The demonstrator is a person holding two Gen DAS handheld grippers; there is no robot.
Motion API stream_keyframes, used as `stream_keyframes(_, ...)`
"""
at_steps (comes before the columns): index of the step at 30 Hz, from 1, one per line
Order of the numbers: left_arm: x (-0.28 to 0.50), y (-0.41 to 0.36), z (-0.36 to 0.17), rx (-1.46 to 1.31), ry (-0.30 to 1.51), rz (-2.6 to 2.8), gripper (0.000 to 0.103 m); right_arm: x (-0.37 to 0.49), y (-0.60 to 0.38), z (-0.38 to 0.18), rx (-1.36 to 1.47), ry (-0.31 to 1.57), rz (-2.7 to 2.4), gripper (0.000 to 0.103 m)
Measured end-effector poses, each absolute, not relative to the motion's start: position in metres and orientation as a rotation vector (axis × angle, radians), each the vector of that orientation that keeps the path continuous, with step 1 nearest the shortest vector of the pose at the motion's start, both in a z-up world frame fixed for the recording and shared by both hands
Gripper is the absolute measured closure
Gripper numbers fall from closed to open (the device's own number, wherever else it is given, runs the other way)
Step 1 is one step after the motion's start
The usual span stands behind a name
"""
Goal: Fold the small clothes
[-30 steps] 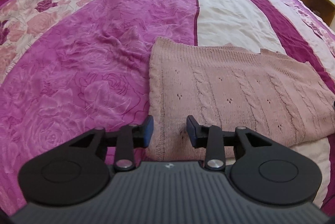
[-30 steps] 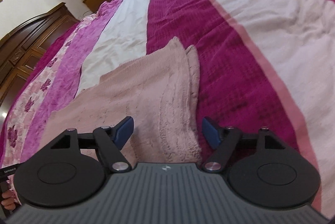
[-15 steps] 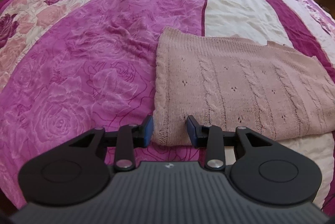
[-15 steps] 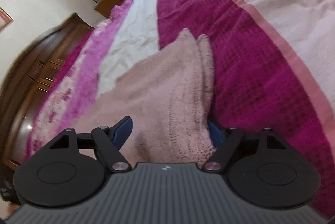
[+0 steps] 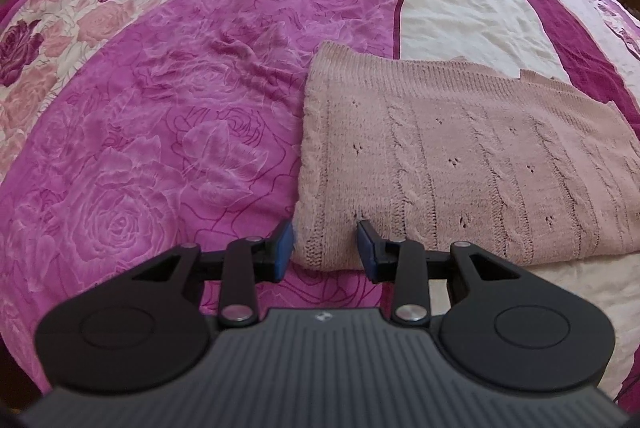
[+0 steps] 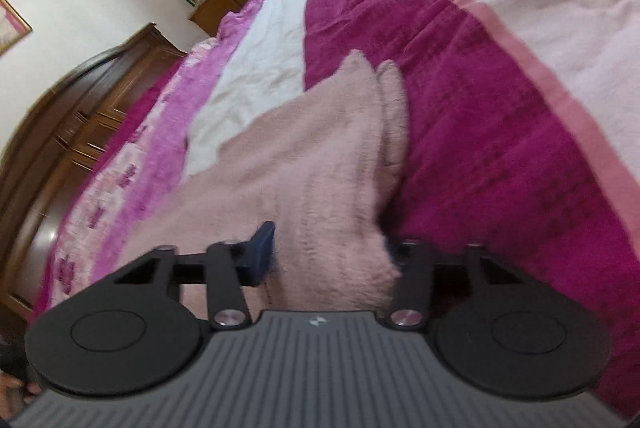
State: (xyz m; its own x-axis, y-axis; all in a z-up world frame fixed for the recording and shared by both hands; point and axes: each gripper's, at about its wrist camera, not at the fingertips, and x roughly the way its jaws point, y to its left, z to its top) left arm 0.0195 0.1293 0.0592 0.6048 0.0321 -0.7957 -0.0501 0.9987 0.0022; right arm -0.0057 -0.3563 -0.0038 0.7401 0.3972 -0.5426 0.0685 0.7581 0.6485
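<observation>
Item: pink sweater (image 5: 460,164), part-folded, near the bed's (image 5: 160,108) front edge. Left gripper (image 5: 325,248) and right gripper (image 6: 326,256): fingers apart, straddling its near corners, nothing pinched. Advice: close together, lift evenly.

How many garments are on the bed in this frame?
1. A pink knit sweater, folded, lies on the bedspread; its near-left corner sits between the left claw's fingers, and the right claw straddles its other near corner. More may lie out of view.

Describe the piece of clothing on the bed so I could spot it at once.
A big bedspread striped in magenta, cream and rose print covers the bed. Near its front edge lies a folded pink knit sweater, the only thick, cable-knit thing on that smooth cloth.
</observation>
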Motion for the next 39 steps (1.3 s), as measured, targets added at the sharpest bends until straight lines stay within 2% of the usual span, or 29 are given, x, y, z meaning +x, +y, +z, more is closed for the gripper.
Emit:
stream_keyframes(4, 0.019, 0.129, 0.058, -0.013, 0.923, 0.049, 0.066, -0.008, -0.366, -0.012, 0.774, 0.718, 0.213, 0.055)
stream_keyframes(21, 0.021, 0.129, 0.055, -0.007, 0.933, 0.047, 0.066, -0.007, -0.371, -0.015, 0.789, 0.723, 0.231, 0.055)
stream_keyframes(29, 0.020, 0.130, 0.054, 0.002, 0.937, 0.046, 0.066, -0.010, -0.365, -0.001, 0.780, 0.692, 0.223, 0.068)
stream_keyframes(39, 0.018, 0.138, 0.062, 0.004, 0.924, 0.064, 0.066, -0.008, -0.341, 0.045, 0.665, 0.634, 0.274, 0.070)
